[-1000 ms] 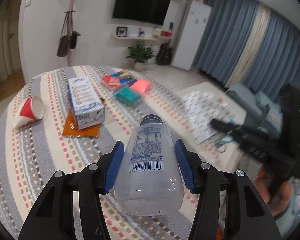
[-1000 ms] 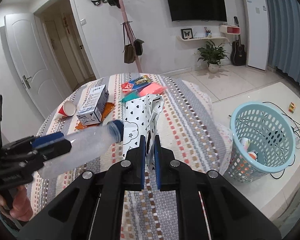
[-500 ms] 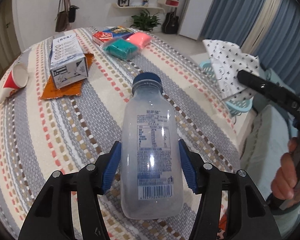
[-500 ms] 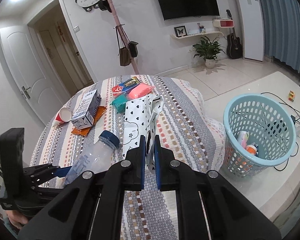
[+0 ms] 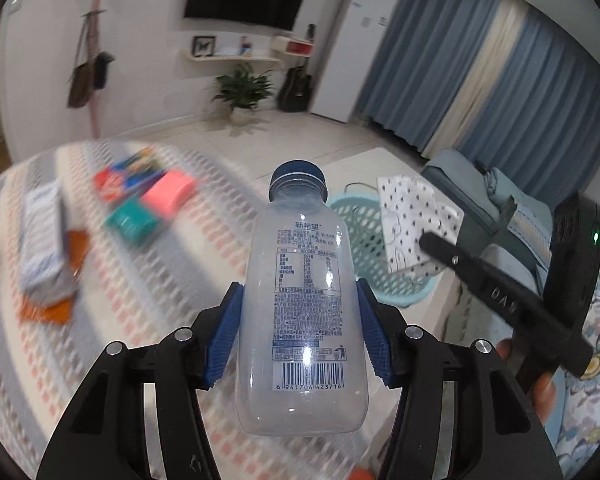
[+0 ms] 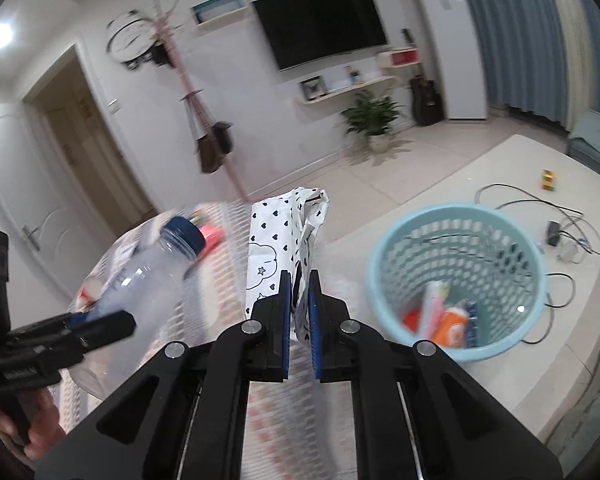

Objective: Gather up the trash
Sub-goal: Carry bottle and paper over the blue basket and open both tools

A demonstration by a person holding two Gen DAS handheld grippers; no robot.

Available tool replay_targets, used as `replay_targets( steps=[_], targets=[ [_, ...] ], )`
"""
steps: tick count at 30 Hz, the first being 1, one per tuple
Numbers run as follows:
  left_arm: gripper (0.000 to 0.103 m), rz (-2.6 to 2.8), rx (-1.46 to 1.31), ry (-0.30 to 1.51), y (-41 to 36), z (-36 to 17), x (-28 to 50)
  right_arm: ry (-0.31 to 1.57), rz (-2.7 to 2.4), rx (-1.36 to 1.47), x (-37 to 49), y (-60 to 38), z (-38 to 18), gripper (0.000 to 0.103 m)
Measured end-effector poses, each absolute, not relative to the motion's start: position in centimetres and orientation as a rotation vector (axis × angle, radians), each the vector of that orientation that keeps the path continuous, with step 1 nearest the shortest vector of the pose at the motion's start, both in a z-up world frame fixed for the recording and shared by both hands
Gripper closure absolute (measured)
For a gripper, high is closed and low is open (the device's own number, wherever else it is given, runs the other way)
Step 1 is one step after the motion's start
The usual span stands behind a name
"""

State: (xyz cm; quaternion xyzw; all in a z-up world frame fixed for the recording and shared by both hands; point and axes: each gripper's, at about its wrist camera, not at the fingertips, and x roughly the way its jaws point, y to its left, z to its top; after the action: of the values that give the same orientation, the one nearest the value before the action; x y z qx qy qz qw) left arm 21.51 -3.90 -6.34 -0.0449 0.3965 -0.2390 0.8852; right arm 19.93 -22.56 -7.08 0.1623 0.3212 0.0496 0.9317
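Now | left tool [image 5: 300, 328]: grips bottle [image 5: 302, 312] | right tool [image 6: 299, 312]: pinches bag [image 6: 286, 244] (nearly shut)

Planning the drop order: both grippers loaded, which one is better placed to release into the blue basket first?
Probably right. The right gripper, shut on the heart-print bag, is beside the blue basket, nearly at its rim. The left gripper, holding the plastic bottle, is over the striped tablecloth, farther off.

The left gripper [image 5: 300, 336] clamps a clear bottle [image 5: 302, 312] above the blurred striped table [image 5: 140, 320], basket [image 5: 364, 248] beyond, right gripper [image 5: 432, 246] pinching spotted paper [image 5: 412, 216]
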Motion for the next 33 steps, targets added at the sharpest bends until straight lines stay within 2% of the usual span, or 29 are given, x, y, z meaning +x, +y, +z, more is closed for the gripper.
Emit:
replay_targets(
  steps=[9,25,28,32,33],
  targets=[
    [0.049,-0.560,-0.045,0.811,-12.2,-6.7,26.5,0.679,-0.164,0.315,22.1,-30.9,-9.1,0.097],
    [0.047,-0.615,-0.073,0.985,-21.5,-14.6,32.0,0.819,-0.320,0.371,23.7,-36.7,-14.5,0.096],
    [0.043,-0.626,-0.091,0.991,-21.7,-14.8,32.2,0.828,-0.324,0.385,23.6,-37.2,-14.7,0.088],
    [0.043,-0.635,-0.084,0.979,-21.5,-14.5,31.5,0.818,-0.344,0.402,23.1,-38.0,-14.7,0.058],
    [0.043,-0.634,-0.081,0.975,-21.3,-14.5,31.2,0.812,-0.348,0.408,22.9,-38.0,-14.6,0.056]
  ],
)
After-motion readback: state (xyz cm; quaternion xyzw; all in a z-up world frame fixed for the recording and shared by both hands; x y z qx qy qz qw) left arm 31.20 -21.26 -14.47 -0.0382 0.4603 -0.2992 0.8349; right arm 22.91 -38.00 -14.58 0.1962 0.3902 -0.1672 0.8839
